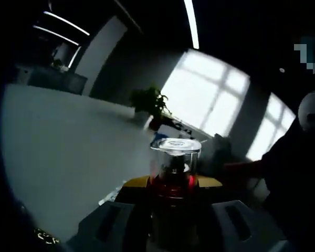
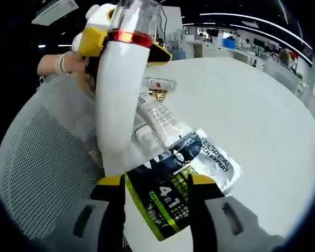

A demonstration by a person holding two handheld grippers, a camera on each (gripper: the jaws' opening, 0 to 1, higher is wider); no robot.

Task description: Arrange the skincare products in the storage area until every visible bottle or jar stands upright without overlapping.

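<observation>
Left hand-held gripper (image 1: 170,210): clamped on a tall white bottle (image 2: 121,89) near its neck. In the left gripper view, the clear cap (image 1: 175,152) and red collar band sit at 12 o'clock straight off the jaws. In the right gripper view, same left hand-held gripper (image 2: 123,42) rides in from 11 o'clock, yellow tips pinching the red band.

Bottle's long axis: runs roughly 12 to 6 in the right gripper view, slightly leaned, cap end high, broad base low and close to the right jaws. Held clear of the counter (image 2: 262,115) by the look of it; contact at the base not resolved.

Right hand-held gripper (image 2: 156,181): jaws apart, nothing between them but air. Bottle base lies at about 11 o'clock from its tips, just beside the left jaw. Dark L'Oréal sachet (image 2: 186,178) lies flat at 12 o'clock, directly past the tips.

Further out, about 12 o'clock beyond the sachet: a clear packet (image 2: 160,118) and a small boxed item (image 2: 158,84), lying flat on the counter.

Judgement: left side is nearer and already carries the bottle; setting it upright turns on lowering base-first along that near-vertical axis, clear of the sachet.
</observation>
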